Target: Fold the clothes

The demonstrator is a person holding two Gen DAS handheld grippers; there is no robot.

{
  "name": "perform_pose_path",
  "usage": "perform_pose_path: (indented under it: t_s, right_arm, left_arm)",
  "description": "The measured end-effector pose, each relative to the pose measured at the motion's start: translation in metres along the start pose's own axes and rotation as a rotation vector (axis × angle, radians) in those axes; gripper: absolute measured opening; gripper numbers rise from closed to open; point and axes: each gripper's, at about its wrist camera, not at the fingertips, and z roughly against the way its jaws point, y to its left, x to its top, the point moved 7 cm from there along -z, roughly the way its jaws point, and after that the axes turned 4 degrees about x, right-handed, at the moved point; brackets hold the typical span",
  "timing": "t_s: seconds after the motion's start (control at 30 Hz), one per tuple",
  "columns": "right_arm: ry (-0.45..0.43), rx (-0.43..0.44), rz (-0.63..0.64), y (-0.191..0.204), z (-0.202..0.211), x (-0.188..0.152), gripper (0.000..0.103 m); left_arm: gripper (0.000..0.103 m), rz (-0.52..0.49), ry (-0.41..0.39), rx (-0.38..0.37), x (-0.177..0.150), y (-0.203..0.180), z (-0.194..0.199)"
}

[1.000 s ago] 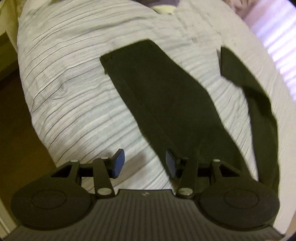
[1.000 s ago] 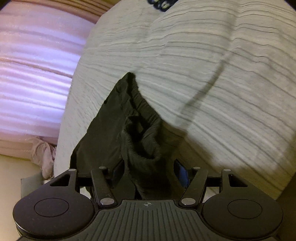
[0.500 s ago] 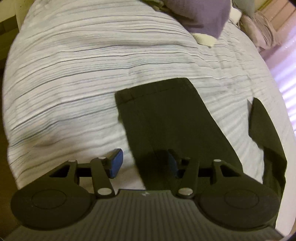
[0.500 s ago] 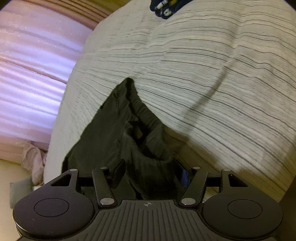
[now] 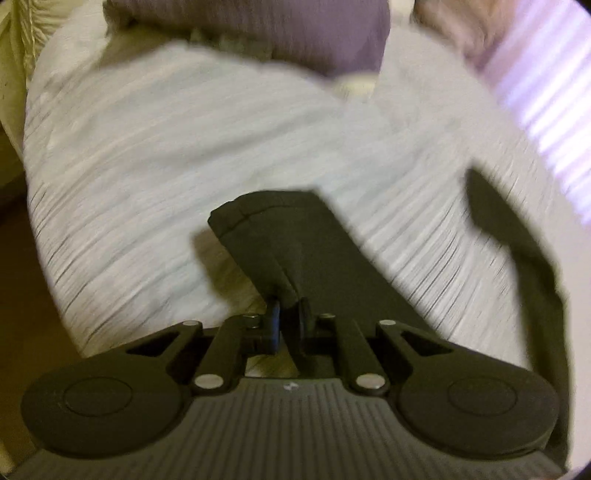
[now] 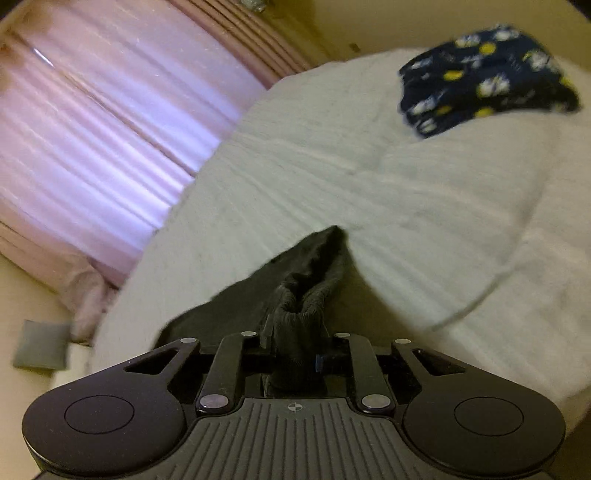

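Dark trousers (image 5: 317, 254) lie on a white striped bedspread (image 5: 155, 155). My left gripper (image 5: 289, 325) is shut on the edge of one trouser leg near its hem and lifts the cloth a little. The other leg (image 5: 517, 251) runs along the right of the left wrist view. In the right wrist view my right gripper (image 6: 295, 360) is shut on the bunched elastic waistband of the trousers (image 6: 303, 295), which stretch away over the bedspread (image 6: 406, 221). Both views are blurred by motion.
A purple garment (image 5: 295, 33) lies at the far end of the bed. A navy patterned garment (image 6: 484, 74) lies on the bed at the far right. Pink curtains (image 6: 92, 129) hang beyond the bed's left side. The floor (image 5: 26, 314) shows left of the bed.
My left gripper, open over the trouser leg before, has shut on its edge and raised it. My right gripper has closed tighter on the waistband and both views have swung upward.
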Motion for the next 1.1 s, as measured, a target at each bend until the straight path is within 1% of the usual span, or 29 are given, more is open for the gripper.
perform_pose_path:
  t_s: [0.07,0.1,0.13,0.17,0.2,0.23,0.27,0.37,0.4,0.47,0.53,0.63,0.67,0.7,0.73,0.8,0.83,0.9,0.97,1.03,1.1]
  right_arm:
    - [0.096,-0.099,-0.024,-0.029,-0.015,-0.016,0.017]
    - [0.145,-0.149,-0.036,-0.043,-0.022,-0.024,0.019]
    - [0.193,-0.199,-0.048,-0.057,-0.029,-0.032,0.022]
    - [0.248,-0.257,-0.063,-0.069,-0.036,-0.042,0.029]
    - [0.223,-0.289,-0.074,-0.072,-0.033,-0.044,0.052]
    - [0.197,-0.321,-0.084,-0.075,-0.03,-0.046,0.066]
    - [0.168,-0.349,-0.078,-0.074,-0.024,-0.043,0.067]
    - [0.121,-0.401,-0.035,-0.069,-0.013,-0.033,0.067]
    - [0.106,-0.405,-0.024,-0.066,-0.012,-0.027,0.067]
    - [0.056,-0.395,-0.007,-0.057,-0.008,-0.014,0.067]
    - [0.029,-0.345,0.007,-0.042,-0.012,-0.004,0.067]
    - [0.038,-0.252,0.038,-0.019,-0.034,0.003,0.067]
    - [0.048,-0.219,0.053,-0.013,-0.042,0.005,0.065]
    - [0.067,-0.194,0.068,-0.009,-0.05,0.005,0.052]
    - [0.088,-0.169,0.084,-0.005,-0.059,0.006,0.042]
    - [0.136,-0.131,0.092,-0.004,-0.083,0.01,0.041]
    - [0.155,-0.107,0.094,-0.004,-0.093,0.013,0.041]
    - [0.154,-0.075,0.102,-0.003,-0.108,0.023,0.041]
    - [0.181,-0.019,0.076,-0.01,-0.13,0.036,0.041]
    - [0.207,0.017,0.038,-0.021,-0.154,0.05,0.041]
    - [0.23,0.038,0.004,-0.034,-0.174,0.062,0.041]
  left_arm:
    - [0.009,-0.018,0.029,0.065,-0.012,0.004,-0.013]
    - [0.012,-0.028,0.042,0.096,-0.018,0.006,-0.019]
    - [0.013,-0.054,0.041,0.117,-0.018,0.004,-0.018]
    - [0.016,-0.079,0.04,0.138,-0.018,0.002,-0.016]
    - [0.017,-0.105,0.038,0.158,-0.018,0.0,-0.015]
    - [0.017,-0.14,0.025,0.181,-0.013,-0.002,-0.009]
    - [0.017,-0.174,0.011,0.201,-0.008,-0.004,-0.003]
    - [0.016,-0.252,-0.036,0.211,0.006,-0.014,0.017]
    - [0.016,-0.265,-0.043,0.187,0.009,-0.02,0.022]
    - [0.016,-0.295,-0.043,0.129,0.012,-0.038,0.025]
    - [0.016,-0.314,-0.027,0.075,0.012,-0.059,0.021]
    - [0.016,-0.33,0.017,-0.027,0.007,-0.099,0.008]
    - [0.016,-0.337,0.037,-0.074,0.003,-0.117,0.005]
    - [0.016,-0.345,0.055,-0.12,-0.001,-0.134,0.003]
    - [0.016,-0.365,0.057,-0.15,-0.005,-0.149,0.004]
    - [0.016,-0.401,0.06,-0.209,-0.013,-0.18,0.004]
    - [0.016,-0.395,0.06,-0.22,-0.016,-0.19,0.004]
    - [0.016,-0.382,0.059,-0.242,-0.021,-0.21,0.003]
    - [0.016,-0.37,0.059,-0.264,-0.026,-0.231,0.002]
    - [0.016,-0.356,0.059,-0.285,-0.031,-0.251,0.002]
    - [0.016,-0.325,0.068,-0.274,-0.041,-0.26,0.0]
